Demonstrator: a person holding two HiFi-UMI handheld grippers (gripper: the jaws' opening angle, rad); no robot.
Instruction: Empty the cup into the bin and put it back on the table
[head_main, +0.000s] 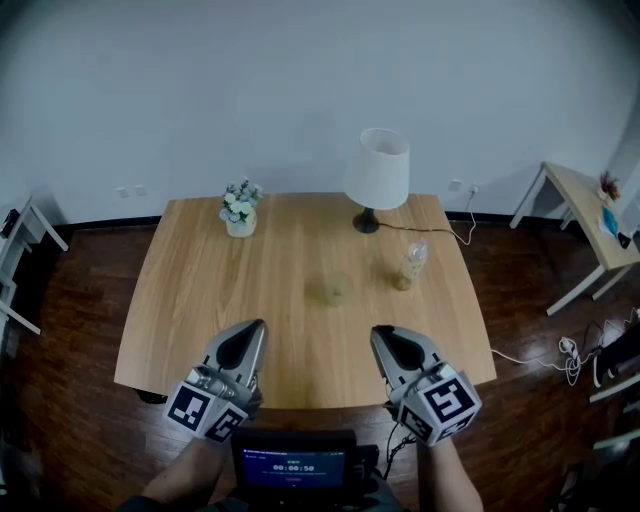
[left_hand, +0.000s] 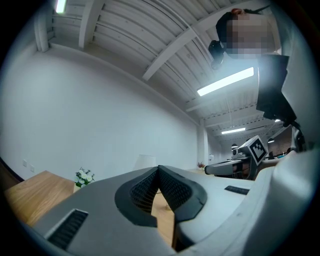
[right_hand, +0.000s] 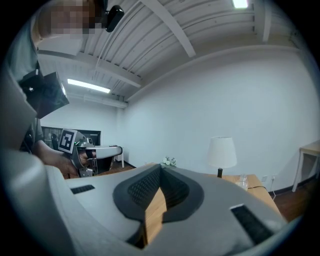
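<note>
Cup (head_main: 333, 290): taken to be the low, translucent, greenish vessel at the centre of the counter (head_main: 200, 300); its outline is faint. It is probably light, thin-walled and easily crushed or tipped, so it is best taken across the side wall at mid-height and kept upright until it is over the bin, which no view shows. A taller clear vessel (head_main: 410, 264) stands to its right, below the lamp (head_main: 378, 170). Left gripper (head_main: 255, 328) and right gripper (head_main: 383, 333): at the lower edge, jaws closed on nothing, well short of the cup.
</note>
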